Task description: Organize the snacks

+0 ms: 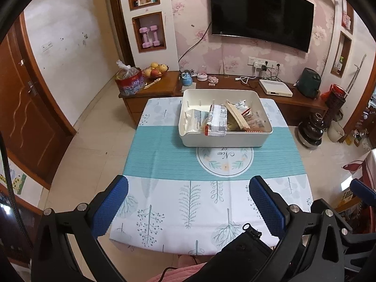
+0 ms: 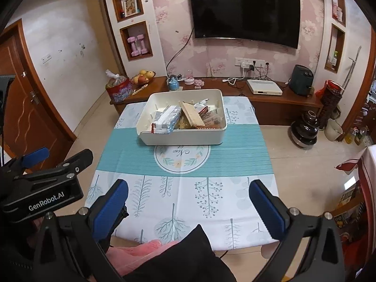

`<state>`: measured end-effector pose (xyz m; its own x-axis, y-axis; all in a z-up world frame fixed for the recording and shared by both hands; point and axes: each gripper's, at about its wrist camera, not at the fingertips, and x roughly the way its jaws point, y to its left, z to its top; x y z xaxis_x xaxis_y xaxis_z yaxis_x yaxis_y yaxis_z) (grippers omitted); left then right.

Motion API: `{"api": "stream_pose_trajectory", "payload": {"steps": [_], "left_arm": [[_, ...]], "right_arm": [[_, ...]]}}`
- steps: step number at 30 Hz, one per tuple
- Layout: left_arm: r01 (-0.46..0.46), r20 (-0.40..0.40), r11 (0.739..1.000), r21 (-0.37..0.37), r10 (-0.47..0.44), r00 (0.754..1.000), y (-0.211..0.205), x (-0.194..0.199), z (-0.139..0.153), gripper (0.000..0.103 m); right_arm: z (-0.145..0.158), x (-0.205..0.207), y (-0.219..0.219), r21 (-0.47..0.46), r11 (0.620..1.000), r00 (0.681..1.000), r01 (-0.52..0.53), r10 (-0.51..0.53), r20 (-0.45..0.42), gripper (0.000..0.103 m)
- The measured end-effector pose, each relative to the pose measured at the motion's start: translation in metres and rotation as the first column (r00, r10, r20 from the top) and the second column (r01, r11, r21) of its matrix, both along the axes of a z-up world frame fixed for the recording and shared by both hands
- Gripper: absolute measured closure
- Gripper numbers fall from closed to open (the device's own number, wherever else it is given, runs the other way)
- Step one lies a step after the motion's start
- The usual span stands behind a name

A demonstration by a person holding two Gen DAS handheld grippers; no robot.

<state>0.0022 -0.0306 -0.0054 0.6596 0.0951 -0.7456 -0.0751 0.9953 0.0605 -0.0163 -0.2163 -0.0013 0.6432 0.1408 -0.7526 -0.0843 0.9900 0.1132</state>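
A white plastic bin point(image 1: 225, 141) stands on the far half of a small table with a teal and white cloth point(image 1: 164, 155); it also shows in the right wrist view point(image 2: 183, 138). Several snack packets lie inside, among them a silver and red wrapper point(image 1: 217, 119) point(image 2: 165, 121) and a tan flat pack point(image 1: 237, 116) point(image 2: 191, 115). My left gripper point(image 1: 188, 209) is open and empty, held above the near end of the table. My right gripper point(image 2: 188, 209) is open and empty too, beside the left gripper body point(image 2: 44, 185).
A low wooden cabinet point(image 1: 225, 87) stands behind the table with a fruit bowl point(image 1: 155, 70), a red bag, a snow globe, a white box and a dark appliance. A TV point(image 1: 260, 11) hangs on the wall. Dark vases point(image 1: 311, 127) stand on the floor at right. A wooden door is at left.
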Motion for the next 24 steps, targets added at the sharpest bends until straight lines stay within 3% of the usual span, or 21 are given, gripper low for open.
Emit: {"api": "stream_pose_trajectory", "payload": {"steps": [24], "left_arm": [[-0.025,0.005,1.000,0.004,0.025,1.000,-0.0025,0.0019,0.0030,0.001]], "right_arm": [[-0.0098,0.0062,0.0017,0.015,0.999,0.999,-0.029,0.030,-0.032,0.000]]}}
